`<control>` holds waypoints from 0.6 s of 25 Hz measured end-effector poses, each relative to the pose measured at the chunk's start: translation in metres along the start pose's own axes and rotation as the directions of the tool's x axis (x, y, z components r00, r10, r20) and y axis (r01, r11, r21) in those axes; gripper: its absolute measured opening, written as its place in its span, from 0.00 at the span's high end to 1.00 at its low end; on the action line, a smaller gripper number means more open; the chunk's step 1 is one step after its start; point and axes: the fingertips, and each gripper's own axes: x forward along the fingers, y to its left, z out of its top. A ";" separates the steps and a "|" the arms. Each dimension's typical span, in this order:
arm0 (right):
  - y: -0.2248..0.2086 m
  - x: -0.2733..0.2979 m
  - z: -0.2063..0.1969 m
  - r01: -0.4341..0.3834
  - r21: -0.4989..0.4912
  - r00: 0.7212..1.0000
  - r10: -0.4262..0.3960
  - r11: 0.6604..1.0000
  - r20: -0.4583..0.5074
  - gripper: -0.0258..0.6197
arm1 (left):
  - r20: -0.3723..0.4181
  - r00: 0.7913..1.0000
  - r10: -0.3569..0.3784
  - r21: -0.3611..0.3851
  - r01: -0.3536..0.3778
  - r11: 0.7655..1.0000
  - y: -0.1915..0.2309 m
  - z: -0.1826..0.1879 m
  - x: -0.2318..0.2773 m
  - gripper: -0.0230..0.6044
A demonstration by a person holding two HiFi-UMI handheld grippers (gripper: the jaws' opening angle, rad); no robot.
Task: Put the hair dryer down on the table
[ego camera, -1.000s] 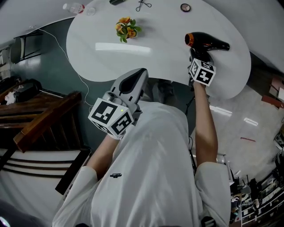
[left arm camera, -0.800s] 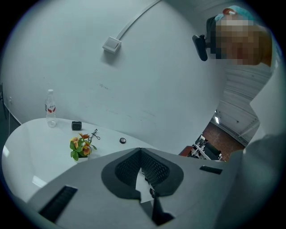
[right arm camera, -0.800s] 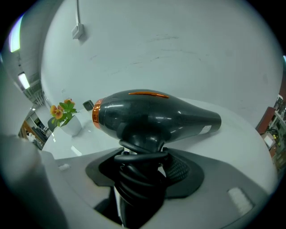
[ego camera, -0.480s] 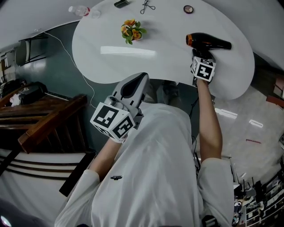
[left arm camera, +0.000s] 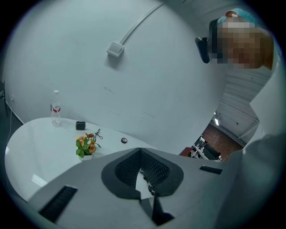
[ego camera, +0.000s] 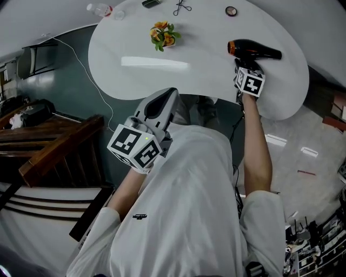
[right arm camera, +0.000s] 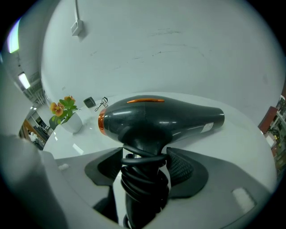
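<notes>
The black hair dryer (ego camera: 254, 50) with an orange ring at its nozzle lies on its side on the white table (ego camera: 205, 76), near the right end. My right gripper (ego camera: 244, 66) reaches from the table's front edge to the dryer's handle. In the right gripper view the handle (right arm camera: 144, 179), wound with its black cord, stands between the jaws of the right gripper (right arm camera: 145, 163). These jaws are opening, and thin slivers of white show on both sides of the handle. My left gripper (ego camera: 162, 100) hangs shut and empty in front of my chest, short of the table, its left gripper (left arm camera: 142, 152) pads meeting.
A small pot of orange flowers (ego camera: 164, 35) stands at the table's middle. A water bottle (ego camera: 100, 9), a dark little box (ego camera: 150, 3), scissors (ego camera: 181, 7) and a round compact (ego camera: 231, 11) lie along the far edge. Dark wooden furniture (ego camera: 54, 146) stands at my left.
The hair dryer stays lying in the same place on the table with the right gripper at its handle. The left gripper has hardly moved.
</notes>
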 end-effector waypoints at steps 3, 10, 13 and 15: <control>-0.001 -0.011 0.007 0.012 -0.002 1.000 -0.012 1.000 0.026 0.45 | 0.014 1.000 -0.013 0.008 0.013 1.000 -0.006 0.003 -0.004 0.96; 0.008 -0.049 0.028 -0.007 -0.039 0.992 0.012 0.999 0.128 0.43 | 0.057 0.998 -0.025 -0.024 0.027 0.999 -0.009 0.003 -0.015 0.96; 0.020 -0.068 0.034 -0.025 -0.091 0.986 0.040 0.996 0.163 0.43 | 0.078 0.996 -0.031 -0.025 0.033 0.999 -0.012 0.006 -0.017 0.96; 0.026 -0.080 0.036 -0.027 -0.137 0.984 0.050 0.990 0.168 0.44 | 0.090 0.995 -0.033 -0.024 0.035 0.999 -0.013 0.007 -0.018 0.96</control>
